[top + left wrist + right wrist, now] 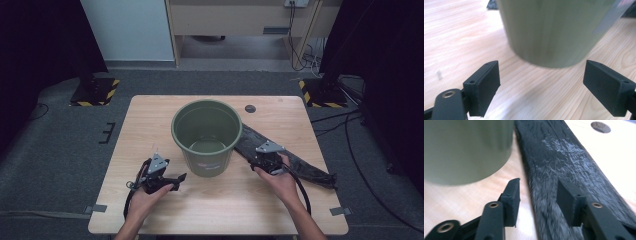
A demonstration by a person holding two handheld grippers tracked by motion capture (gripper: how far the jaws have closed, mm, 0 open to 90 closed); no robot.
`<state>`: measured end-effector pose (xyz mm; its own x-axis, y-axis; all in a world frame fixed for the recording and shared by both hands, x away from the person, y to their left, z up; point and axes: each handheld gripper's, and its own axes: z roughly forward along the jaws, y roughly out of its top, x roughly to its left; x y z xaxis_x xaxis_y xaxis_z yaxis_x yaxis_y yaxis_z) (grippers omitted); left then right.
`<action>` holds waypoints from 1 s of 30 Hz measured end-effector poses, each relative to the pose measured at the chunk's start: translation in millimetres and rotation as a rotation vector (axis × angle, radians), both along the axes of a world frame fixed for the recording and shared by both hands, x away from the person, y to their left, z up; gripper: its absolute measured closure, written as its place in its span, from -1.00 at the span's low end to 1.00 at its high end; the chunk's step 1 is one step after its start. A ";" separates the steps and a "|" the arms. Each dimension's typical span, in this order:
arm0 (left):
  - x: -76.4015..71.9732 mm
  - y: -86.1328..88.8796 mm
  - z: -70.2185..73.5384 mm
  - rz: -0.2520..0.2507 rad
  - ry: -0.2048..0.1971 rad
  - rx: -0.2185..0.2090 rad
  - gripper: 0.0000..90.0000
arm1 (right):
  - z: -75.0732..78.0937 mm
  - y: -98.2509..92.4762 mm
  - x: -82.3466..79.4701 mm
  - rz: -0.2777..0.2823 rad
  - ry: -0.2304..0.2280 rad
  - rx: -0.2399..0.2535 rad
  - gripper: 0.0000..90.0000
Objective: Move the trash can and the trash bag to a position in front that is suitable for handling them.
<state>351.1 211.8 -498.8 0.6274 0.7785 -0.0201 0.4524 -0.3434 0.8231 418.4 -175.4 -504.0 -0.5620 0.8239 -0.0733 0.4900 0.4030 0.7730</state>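
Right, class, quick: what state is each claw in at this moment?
Left claw: open, nothing between its jaws, facing the green bucket.
Right claw: open, jaws astride the edge of the folded black bag, not pressing it.

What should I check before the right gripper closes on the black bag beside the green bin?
1. Right gripper over the edge of the black bag: ok.
2. Its jaws not yet pressing on the bag: ok.
3. Bag lies flat, folded, on the table: ok.
4. Green bin upright and empty: ok.
5. Left gripper open, near the bin, holding nothing: ok.
6. Whether the bag's far end is pinned under the bin: cannot tell.
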 end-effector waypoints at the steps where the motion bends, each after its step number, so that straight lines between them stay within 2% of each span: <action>1: -1.7 2.9 -0.1 0.008 0.001 0.002 -0.71 | -3.5 1.8 5.7 0.001 0.013 -0.006 0.02; 2: -3.1 5.4 -0.4 0.017 -0.001 -0.003 -0.71 | -6.8 5.3 10.9 0.002 0.031 -0.019 -0.04; 3: -3.1 5.4 -0.4 0.017 -0.001 -0.003 -0.71 | -6.8 5.3 10.9 0.002 0.031 -0.019 -0.04; 6: -9.0 13.2 -1.3 0.038 -0.002 0.020 -0.71 | -17.0 16.8 25.5 0.013 0.063 -0.015 -0.06; 8: -11.0 16.5 -2.1 0.050 -0.004 0.022 -0.71 | -21.5 17.4 30.1 0.003 0.080 -0.018 0.13; 10: -12.0 18.4 -2.5 0.058 -0.006 0.030 -0.72 | -24.8 15.6 32.1 0.009 0.073 -0.031 0.62; 11: -12.1 17.9 -2.9 0.058 -0.013 0.049 -0.73 | -25.0 13.5 33.2 0.000 0.076 -0.024 0.76; 13: -12.0 18.1 -2.5 0.049 -0.003 0.029 -0.73 | -26.3 7.3 36.4 -0.013 0.083 0.000 1.00; 15: -12.3 18.4 -2.3 0.055 -0.007 0.019 -0.73 | -26.4 3.9 36.5 -0.018 0.091 0.015 1.00; 17: -14.2 19.4 -2.2 0.065 -0.016 0.054 -0.73 | -24.2 -6.3 32.5 -0.003 0.099 -0.011 1.00; 18: -13.7 19.5 -2.9 0.066 -0.013 0.052 -0.74 | -23.0 -10.0 29.6 0.014 0.100 -0.025 1.00; 19: -13.7 19.5 -2.9 0.066 -0.013 0.052 -0.74 | -21.5 -13.1 26.5 0.033 0.098 -0.021 0.97; 20: -12.0 18.4 -4.3 0.070 -0.009 0.045 -0.75 | -19.6 -15.2 24.1 0.052 0.091 -0.009 0.85; 21: -12.0 18.4 -4.3 0.070 -0.009 0.045 -0.76 | -19.6 -15.2 24.1 0.052 0.091 -0.009 0.85; 22: -11.1 17.9 -4.2 0.071 -0.010 0.062 -0.76 | -14.2 -15.1 21.6 0.073 0.078 0.002 0.58; 23: -11.1 17.9 -4.2 0.071 -0.010 0.062 -0.77 | -14.2 -15.1 21.6 0.073 0.078 0.002 0.58; 24: -11.2 17.2 -3.7 0.086 -0.014 0.054 -0.77 | -10.2 -10.2 24.5 0.072 0.058 0.032 0.20; 25: -11.2 17.7 -2.7 0.084 -0.011 0.051 -0.77 | -10.2 -8.2 27.1 0.069 0.058 0.031 0.05; 26: -10.9 18.3 -2.1 0.085 -0.010 0.046 -0.77 | -10.9 -4.6 31.6 0.069 0.078 0.025 -0.08; 28: -10.5 19.0 -1.3 0.086 -0.011 0.046 -0.77 | -12.3 -1.3 35.3 0.061 0.079 0.024 -0.14; 29: -9.5 19.4 -0.7 0.091 -0.010 0.043 -0.77 | -15.4 4.5 41.0 0.039 0.048 0.007 -0.29; 30: -8.9 20.0 -0.9 0.091 -0.011 0.048 -0.77 | -16.6 6.8 44.4 0.033 0.071 0.003 -0.34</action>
